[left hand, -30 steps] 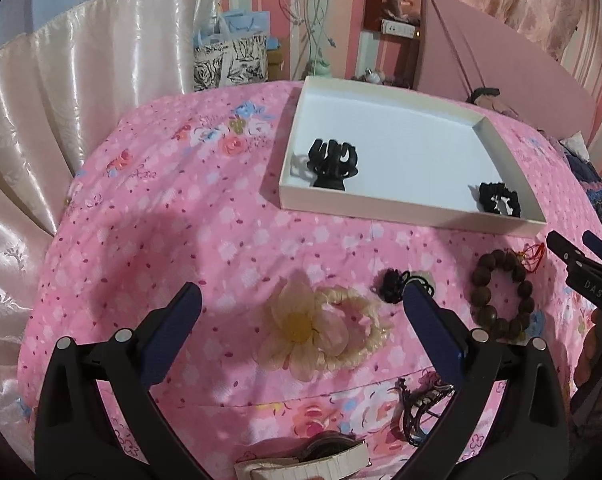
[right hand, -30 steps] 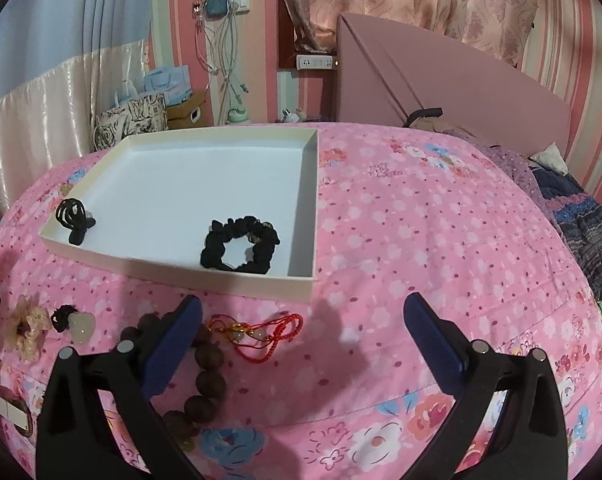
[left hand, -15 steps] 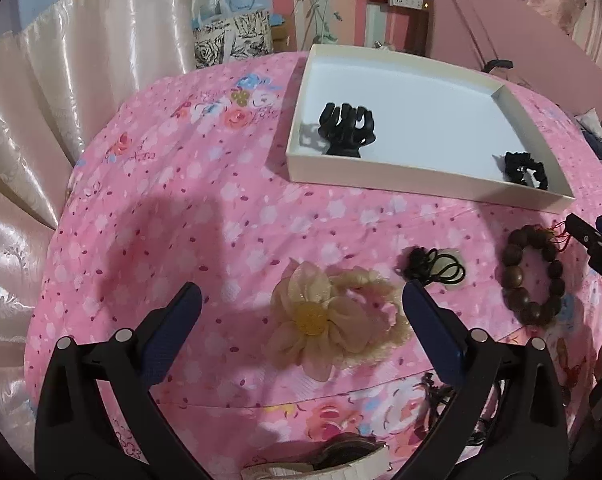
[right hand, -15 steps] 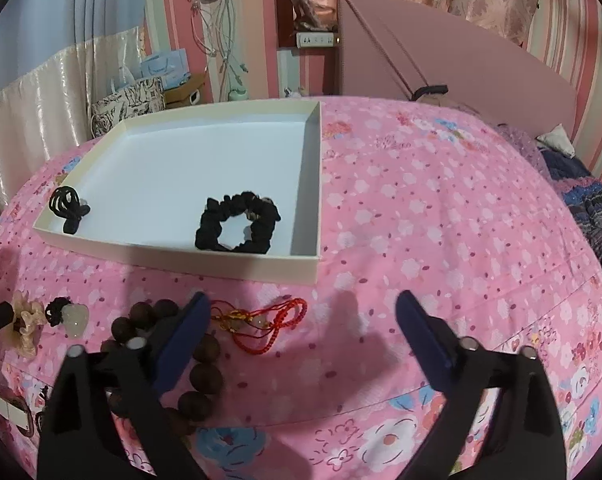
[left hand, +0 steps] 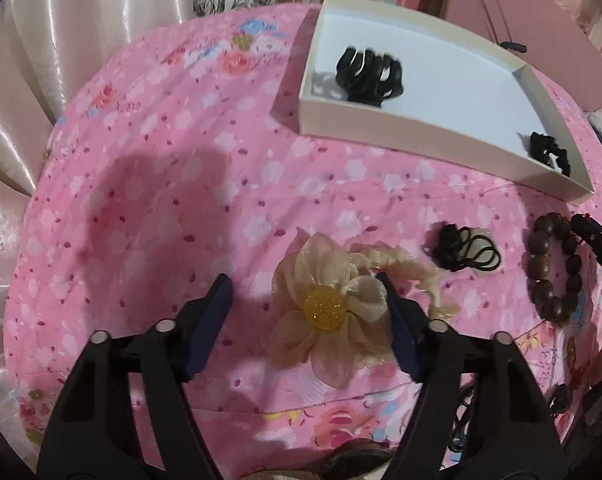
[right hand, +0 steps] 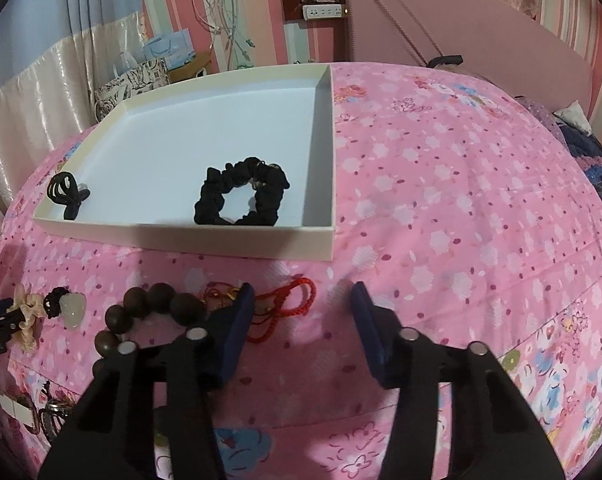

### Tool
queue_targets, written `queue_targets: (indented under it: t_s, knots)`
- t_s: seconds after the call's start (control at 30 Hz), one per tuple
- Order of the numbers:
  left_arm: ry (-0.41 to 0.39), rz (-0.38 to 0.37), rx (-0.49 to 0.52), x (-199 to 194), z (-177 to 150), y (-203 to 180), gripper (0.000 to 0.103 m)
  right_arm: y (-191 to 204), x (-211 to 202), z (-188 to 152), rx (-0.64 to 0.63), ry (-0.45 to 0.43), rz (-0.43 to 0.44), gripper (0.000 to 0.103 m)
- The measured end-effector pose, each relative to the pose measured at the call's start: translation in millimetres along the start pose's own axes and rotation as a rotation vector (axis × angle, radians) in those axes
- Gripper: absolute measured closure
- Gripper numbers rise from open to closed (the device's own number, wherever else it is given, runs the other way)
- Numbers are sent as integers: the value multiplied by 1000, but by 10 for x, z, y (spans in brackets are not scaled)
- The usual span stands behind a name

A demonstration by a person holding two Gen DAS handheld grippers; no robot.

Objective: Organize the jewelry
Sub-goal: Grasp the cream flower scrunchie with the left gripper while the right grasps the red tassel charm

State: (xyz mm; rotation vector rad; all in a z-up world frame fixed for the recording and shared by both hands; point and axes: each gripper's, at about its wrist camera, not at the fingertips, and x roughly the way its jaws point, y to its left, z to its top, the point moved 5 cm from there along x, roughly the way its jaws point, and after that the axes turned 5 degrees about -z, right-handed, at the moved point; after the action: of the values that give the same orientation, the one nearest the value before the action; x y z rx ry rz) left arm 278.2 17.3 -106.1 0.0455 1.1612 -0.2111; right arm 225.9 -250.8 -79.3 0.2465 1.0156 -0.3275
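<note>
Left gripper (left hand: 307, 294) lower, jaws closing around flower scrunchie (left hand: 333, 312). Right gripper (right hand: 303, 300) lower, jaws closing over red cord (right hand: 289, 300).

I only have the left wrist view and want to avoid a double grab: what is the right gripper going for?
Observer: The right gripper is closing around a red cord bracelet that lies on the bedspread in front of the tray. It is not gripped yet.
Operator: Is the bead bracelet in its jaws too?
Observer: No. The wooden bead bracelet lies outside them, partly hidden behind one finger.
Operator: What's in the tray's near corner?
Observer: A black scrunchie, a full ring lying flat.
</note>
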Motion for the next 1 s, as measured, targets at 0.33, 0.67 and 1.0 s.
queue_targets:
  t_s: [0.33,0.67,1.0]
  knots:
    - [-23,-1,5,-41,7,-29,64,14,-28,0,-6,-10,30,85]
    - [-41,-26,-4,-118,-1,-13,83,11,-135,32,-6,-47,30,95]
    - [-119,-83,20,-344,37,-169,85,65,-376,133,-21,-128,43,98]
